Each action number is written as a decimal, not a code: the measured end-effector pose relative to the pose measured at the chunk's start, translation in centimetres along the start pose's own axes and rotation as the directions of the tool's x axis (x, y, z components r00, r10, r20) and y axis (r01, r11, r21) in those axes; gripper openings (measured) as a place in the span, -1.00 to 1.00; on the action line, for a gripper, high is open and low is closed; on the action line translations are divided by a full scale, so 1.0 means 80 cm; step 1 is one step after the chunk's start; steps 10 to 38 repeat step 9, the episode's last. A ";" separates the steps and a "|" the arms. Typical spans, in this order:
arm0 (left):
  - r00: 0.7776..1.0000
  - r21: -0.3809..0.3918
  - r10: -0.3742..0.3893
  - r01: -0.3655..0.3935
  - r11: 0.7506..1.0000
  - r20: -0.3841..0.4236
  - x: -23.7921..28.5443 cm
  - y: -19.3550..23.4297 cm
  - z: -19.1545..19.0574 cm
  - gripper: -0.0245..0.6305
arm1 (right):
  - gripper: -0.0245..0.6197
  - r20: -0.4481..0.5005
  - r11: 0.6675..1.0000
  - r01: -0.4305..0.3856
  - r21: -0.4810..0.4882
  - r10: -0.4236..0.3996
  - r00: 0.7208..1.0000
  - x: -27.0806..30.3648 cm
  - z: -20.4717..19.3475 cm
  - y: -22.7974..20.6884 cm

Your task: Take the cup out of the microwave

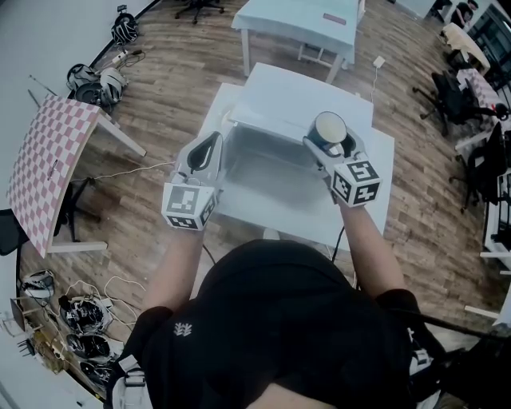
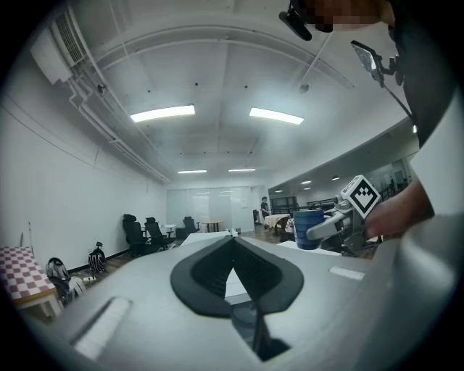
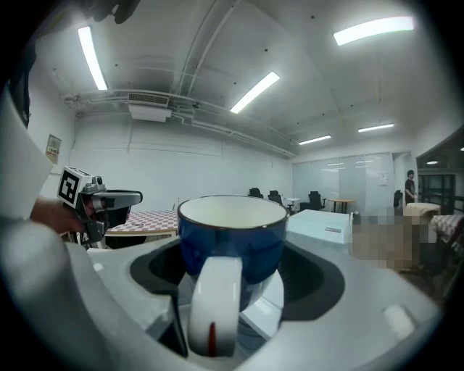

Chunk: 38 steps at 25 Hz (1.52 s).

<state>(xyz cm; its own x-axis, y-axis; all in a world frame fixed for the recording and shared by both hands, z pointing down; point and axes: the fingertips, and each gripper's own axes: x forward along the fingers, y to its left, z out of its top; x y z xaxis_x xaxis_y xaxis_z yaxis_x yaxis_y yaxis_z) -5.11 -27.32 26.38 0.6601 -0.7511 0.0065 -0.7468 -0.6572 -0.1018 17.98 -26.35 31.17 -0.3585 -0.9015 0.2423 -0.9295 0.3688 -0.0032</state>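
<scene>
Beneath the grippers: a white table (image 1: 375, 172) on a wood-plank floor (image 1: 160, 104).
Microwave: a white box (image 1: 295, 96) on that table, just ahead of both grippers.
Room: a checked table (image 1: 48, 160) far off the left gripper's side; a second white table (image 1: 295, 20) beyond the microwave; office chairs (image 1: 451, 100) off to the right.
Cup: blue outside, white inside (image 3: 232, 232), upright between the right gripper's jaws, outside the microwave, over its front right corner.
Right gripper (image 1: 331, 144): clamped on the cup's sides.
Left gripper (image 2: 233, 239): jaws closed tip to tip, nothing between them, level with the right gripper.
</scene>
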 end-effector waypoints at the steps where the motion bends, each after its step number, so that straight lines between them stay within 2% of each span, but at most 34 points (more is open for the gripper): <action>1: 1.000 0.001 -0.005 0.005 1.000 0.002 0.001 -0.002 0.002 -0.91 | 0.28 0.000 1.000 0.001 0.002 -0.001 1.000 0.001 0.000 -0.001; 38: 1.000 -0.006 -0.021 0.021 1.000 0.001 0.007 -0.010 0.001 -0.91 | 0.28 0.005 1.000 0.005 0.007 -0.005 1.000 -0.002 -0.004 -0.007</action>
